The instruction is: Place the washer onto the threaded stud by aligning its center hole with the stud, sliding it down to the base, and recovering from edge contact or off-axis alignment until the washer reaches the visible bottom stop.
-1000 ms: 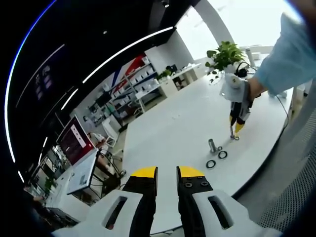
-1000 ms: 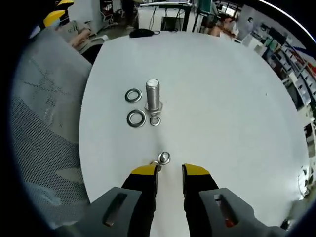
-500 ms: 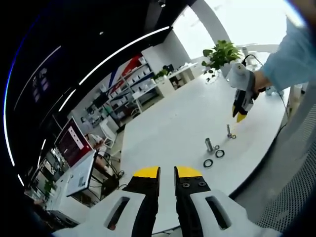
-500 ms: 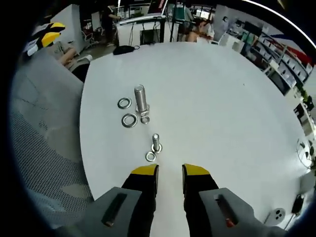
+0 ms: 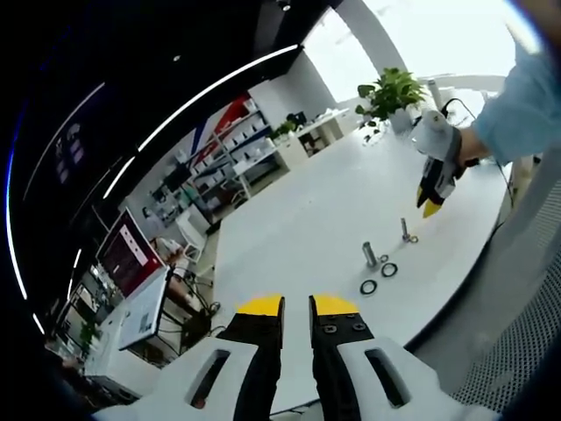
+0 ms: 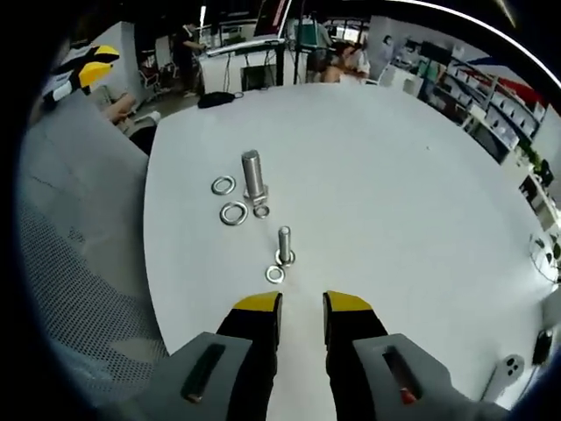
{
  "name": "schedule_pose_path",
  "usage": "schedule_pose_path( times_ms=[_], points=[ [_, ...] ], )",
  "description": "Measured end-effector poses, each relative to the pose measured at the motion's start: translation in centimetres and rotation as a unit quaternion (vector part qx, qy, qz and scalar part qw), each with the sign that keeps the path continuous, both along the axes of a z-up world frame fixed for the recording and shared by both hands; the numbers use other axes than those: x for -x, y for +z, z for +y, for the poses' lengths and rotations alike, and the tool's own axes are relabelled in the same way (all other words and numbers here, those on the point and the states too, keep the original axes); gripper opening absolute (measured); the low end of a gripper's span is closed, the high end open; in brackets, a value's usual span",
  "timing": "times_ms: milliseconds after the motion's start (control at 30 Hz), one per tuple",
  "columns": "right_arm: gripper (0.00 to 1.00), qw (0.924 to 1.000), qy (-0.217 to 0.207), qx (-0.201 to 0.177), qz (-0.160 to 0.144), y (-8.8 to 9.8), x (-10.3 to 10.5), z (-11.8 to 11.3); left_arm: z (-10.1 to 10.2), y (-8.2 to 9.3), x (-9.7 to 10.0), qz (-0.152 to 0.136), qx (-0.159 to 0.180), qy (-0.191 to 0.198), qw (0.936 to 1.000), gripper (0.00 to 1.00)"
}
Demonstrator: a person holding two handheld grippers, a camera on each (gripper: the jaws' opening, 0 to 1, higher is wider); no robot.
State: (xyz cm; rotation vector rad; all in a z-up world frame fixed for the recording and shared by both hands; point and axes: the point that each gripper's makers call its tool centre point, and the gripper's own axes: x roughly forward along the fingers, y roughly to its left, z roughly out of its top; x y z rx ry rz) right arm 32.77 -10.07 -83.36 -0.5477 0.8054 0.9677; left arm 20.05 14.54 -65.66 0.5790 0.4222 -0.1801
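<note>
Standing upright on the white table (image 6: 412, 202), the small threaded stud (image 6: 284, 245) has one washer (image 6: 275, 274) lying flat on the surface just beside its base, toward the near rounded edge, not on the stud. Cannot tell whether another washer sits around the stud base.

Right gripper (image 6: 302, 304) is above the table near the near edge, yellow-tipped jaws set narrow with a small gap, holding nothing; stud and washer are just ahead of the tips, apart from them.

Further in from the edge a larger bolt (image 6: 253, 174) stands upright. Beside it lie a large washer (image 6: 234, 213), a second washer (image 6: 223, 185) and a small washer (image 6: 261, 210) close to the bolt base.

Left gripper (image 5: 296, 306) is held off the table, jaws narrow with a slim gap, nothing between them. In its view the table (image 5: 298, 228) stretches ahead, stud (image 5: 405, 230) and bolt (image 5: 370, 255) near the right-hand edge, two dark-looking washers (image 5: 379, 278) next to the bolt. The right gripper (image 5: 433, 193) hangs above the stud, tips pointing down, clear of it, held by a hand with a light blue sleeve (image 5: 526, 110). A potted plant (image 5: 390, 92) stands at the far edge of the table.
</note>
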Motion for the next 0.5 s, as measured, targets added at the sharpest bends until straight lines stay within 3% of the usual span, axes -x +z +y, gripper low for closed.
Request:
schedule_pose_path(
  times_ms=[500],
  points=[
    [0.21, 0.9988, 0.035, 0.014, 0.032, -2.4, 0.9, 2.2, 0.4, 0.0, -0.1, 0.002, 0.005, 0.007, 1.0, 0.09]
  ],
)
